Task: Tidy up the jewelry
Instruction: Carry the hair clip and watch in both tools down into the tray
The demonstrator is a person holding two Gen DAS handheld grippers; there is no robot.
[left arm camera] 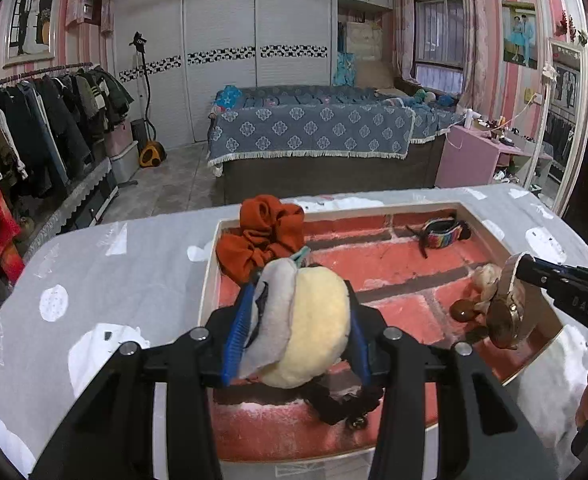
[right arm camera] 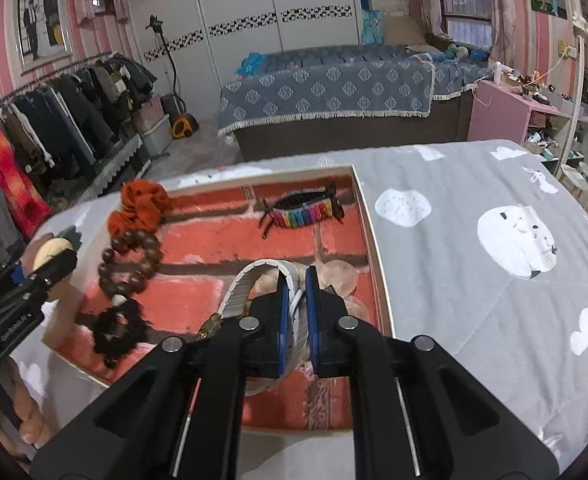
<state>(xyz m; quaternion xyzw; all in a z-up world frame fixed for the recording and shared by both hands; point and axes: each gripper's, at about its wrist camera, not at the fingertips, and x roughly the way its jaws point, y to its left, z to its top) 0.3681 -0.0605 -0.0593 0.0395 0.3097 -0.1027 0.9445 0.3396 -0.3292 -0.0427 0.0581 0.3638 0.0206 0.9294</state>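
Between the blue pads of the left gripper point(left arm camera: 294, 336) sat a soft cream and grey plush piece point(left arm camera: 301, 320), pinched from both sides and held over the near end of a shallow box point(right arm camera: 367, 220) lined with red brick-pattern felt. Close beside it, the right gripper point(right arm camera: 295, 312) had its jaws pressed nearly together on the band of a wristwatch point(right arm camera: 254, 280), whose brown dial point(left arm camera: 503, 316) hung just above the box's right side in the left camera's view. Below the watch lay some pale, translucent round pieces point(right arm camera: 339, 276). On the box floor towards the left rested a bracelet of dark wooden beads point(right arm camera: 134, 256) with a black tassel point(right arm camera: 118, 328) at its near end. Farther back, an orange scrunchie point(left arm camera: 264, 232) lay over the far left corner, and a rainbow-striped band point(right arm camera: 301, 210) lay near the far right corner. Under the box spread a grey cloth point(right arm camera: 473, 280) printed with white shapes. Beyond stood a bed point(left arm camera: 313, 132) and a rack of clothes point(left arm camera: 42, 128).
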